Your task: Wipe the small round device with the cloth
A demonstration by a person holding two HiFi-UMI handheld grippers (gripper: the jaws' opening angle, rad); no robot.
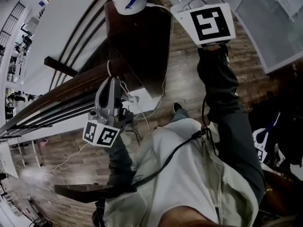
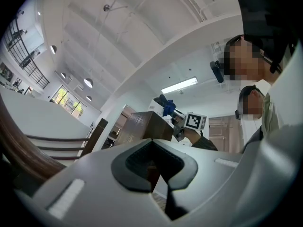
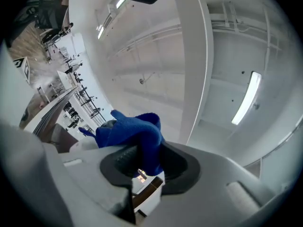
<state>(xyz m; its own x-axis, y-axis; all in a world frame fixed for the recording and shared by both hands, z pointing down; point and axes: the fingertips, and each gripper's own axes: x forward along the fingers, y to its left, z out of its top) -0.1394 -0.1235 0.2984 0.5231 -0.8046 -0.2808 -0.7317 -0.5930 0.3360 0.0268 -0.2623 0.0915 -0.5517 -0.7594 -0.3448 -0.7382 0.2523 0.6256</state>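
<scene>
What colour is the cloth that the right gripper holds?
Blue. The cloth shows best in the right gripper view.

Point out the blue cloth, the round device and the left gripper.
blue cloth [image 3: 135, 135]: right gripper view, bunched fold between the jaws.
round device [image 1: 124, 3]: head view, its white side wall.
left gripper [image 1: 112, 82]: head view, between its fingertips.

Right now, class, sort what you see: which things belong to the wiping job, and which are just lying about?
Job: blue cloth; small round device; right hand-held gripper, clamping the cloth.

Lying about: white cables; wooden rails; left hand-held gripper, shut on nothing.
</scene>
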